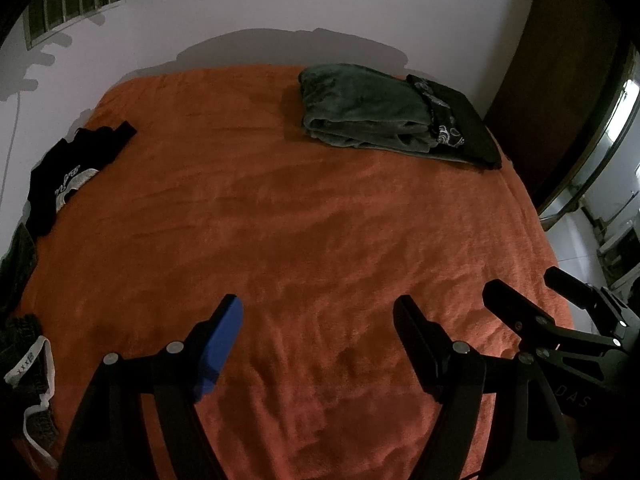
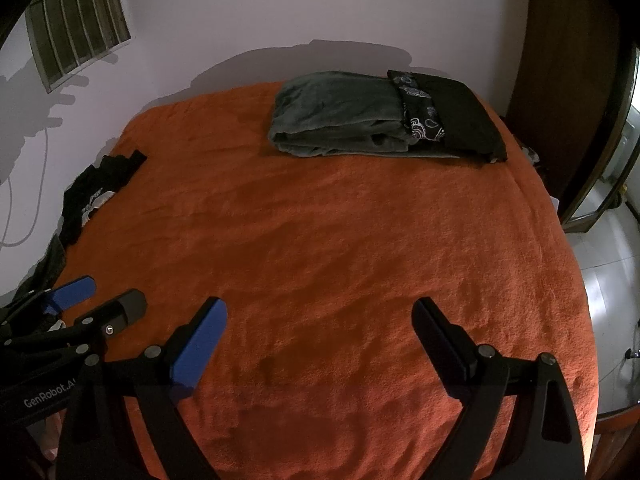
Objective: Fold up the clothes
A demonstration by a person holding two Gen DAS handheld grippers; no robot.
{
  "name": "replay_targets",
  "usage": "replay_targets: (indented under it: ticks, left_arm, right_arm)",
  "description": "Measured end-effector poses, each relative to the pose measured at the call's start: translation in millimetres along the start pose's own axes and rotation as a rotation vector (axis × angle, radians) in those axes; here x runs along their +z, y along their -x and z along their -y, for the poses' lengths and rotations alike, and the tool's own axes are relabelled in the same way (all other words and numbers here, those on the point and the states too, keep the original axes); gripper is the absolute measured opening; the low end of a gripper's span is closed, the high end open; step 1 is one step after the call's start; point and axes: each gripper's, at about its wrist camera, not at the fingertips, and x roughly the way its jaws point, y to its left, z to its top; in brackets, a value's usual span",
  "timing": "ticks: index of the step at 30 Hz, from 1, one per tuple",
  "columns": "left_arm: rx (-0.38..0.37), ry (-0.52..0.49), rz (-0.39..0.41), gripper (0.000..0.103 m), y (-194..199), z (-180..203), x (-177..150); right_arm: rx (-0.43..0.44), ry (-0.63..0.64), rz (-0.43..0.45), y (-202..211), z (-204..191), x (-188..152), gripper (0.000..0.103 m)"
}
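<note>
Left gripper (image 1: 318,308) spread wide, nothing btwn fingers, low centre of frame over the orange bedspread (image 1: 280,220). Right gripper (image 2: 320,310) likewise spread, empty, just beside it. Folded grey-green blanket (image 1: 360,112) w/ a black patterned cloth (image 1: 456,120) on its right end, upper right by the wall. Crumpled black printed T-shirt (image 1: 68,172) at left edge; more loose clothes (image 1: 28,360) lower left.

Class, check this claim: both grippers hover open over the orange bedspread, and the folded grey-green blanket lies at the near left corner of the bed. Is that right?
Not quite. The folded grey-green blanket lies at the far right of the orange bedspread, near the wall, as the right wrist view shows. The left gripper and right gripper are indeed open.
</note>
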Motion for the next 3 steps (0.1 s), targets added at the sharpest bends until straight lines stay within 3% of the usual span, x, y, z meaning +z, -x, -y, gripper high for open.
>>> replay_targets:
  ticks: [3]
  left_arm:
    - [0.002, 0.002, -0.001, 0.078, 0.4, 1.0, -1.0]
  right_arm:
    - [0.001, -0.003, 0.000, 0.5, 0.5, -0.8, 0.094]
